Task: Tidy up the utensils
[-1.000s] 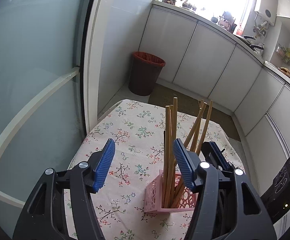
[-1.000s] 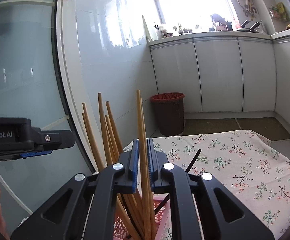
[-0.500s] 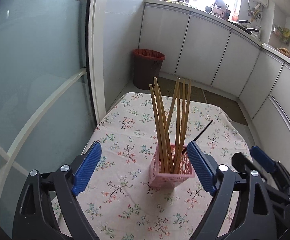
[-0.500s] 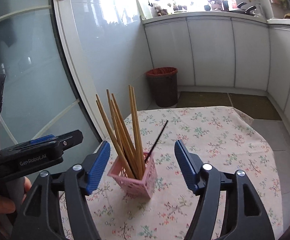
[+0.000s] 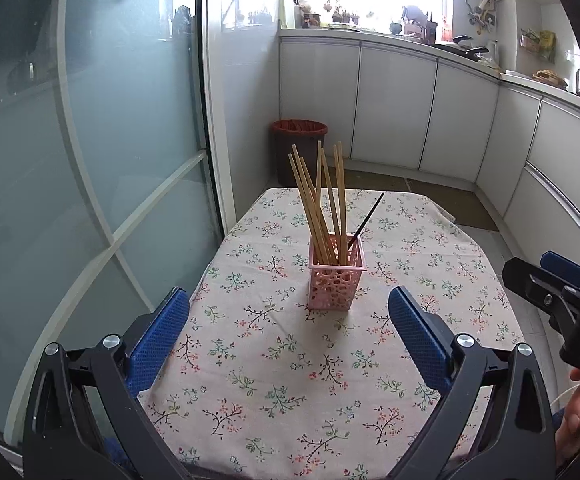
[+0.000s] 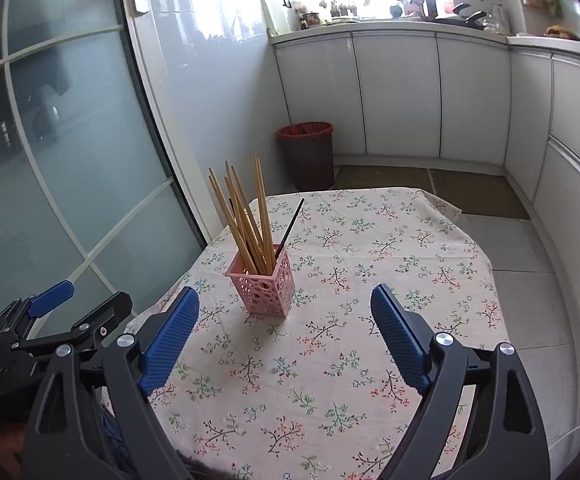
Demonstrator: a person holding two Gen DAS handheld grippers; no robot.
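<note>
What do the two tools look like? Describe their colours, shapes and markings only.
Both are alike. The left tool has black angular plastic arms with silver screw heads and ribbed blue pads. The right tool is the same; seen side-on from the left wrist view, its black body bears partly cut-off white lettering.

A basket stands near the middle of the table, chopsticks upright in it. A bin sits on the floor beyond the table's far edge, cabinets behind it.

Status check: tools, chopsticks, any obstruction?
Left tool and right tool open, empty. Chopsticks upright in pink holder. Nothing in the way.
</note>
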